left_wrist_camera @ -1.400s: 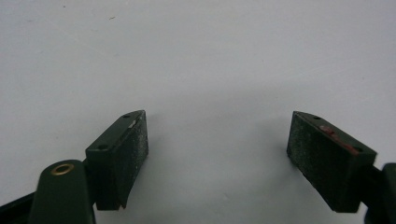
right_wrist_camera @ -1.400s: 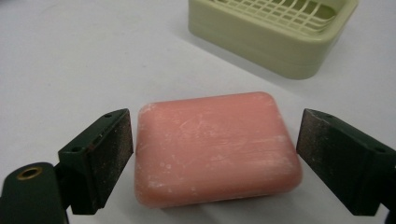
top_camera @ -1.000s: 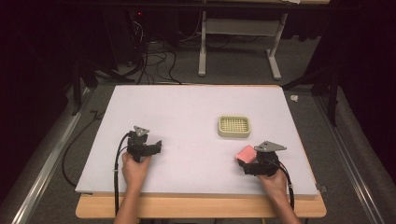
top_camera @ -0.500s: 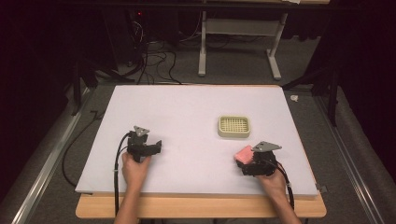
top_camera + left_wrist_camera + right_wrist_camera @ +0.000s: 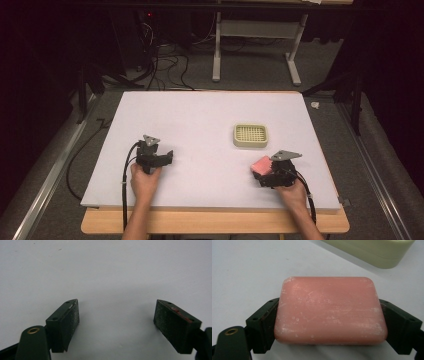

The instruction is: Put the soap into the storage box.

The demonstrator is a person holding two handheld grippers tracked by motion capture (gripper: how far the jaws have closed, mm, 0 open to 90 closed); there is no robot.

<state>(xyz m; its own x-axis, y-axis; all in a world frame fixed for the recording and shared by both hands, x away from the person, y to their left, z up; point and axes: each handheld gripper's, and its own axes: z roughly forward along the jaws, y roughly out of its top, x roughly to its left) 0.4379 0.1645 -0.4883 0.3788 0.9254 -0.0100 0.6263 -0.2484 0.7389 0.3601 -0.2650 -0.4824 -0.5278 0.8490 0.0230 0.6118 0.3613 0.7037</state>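
The white table (image 5: 200, 120) carries it all, its near edge partly hidden under my forearms. On it I count one pale green soap dish (image 5: 250, 135), one pink soap bar (image 5: 329, 310), and my two claws.

The dish is cut off at the top of my right gripper view, where just a corner of its wall shows, so its grid top is readable from the high view alone. The soap sits just nearer me than the dish and a little to its right, raised off the table in my right gripper (image 5: 267, 172). Both pads are clenched against its short ends, and its underside is hidden from me.

My left gripper (image 5: 159, 159) rests well to the left of the dish, jaws spread wide with nothing but bare table between them.

Since a second ago the right gripper has tilted slightly; the dish and left gripper have stayed put.
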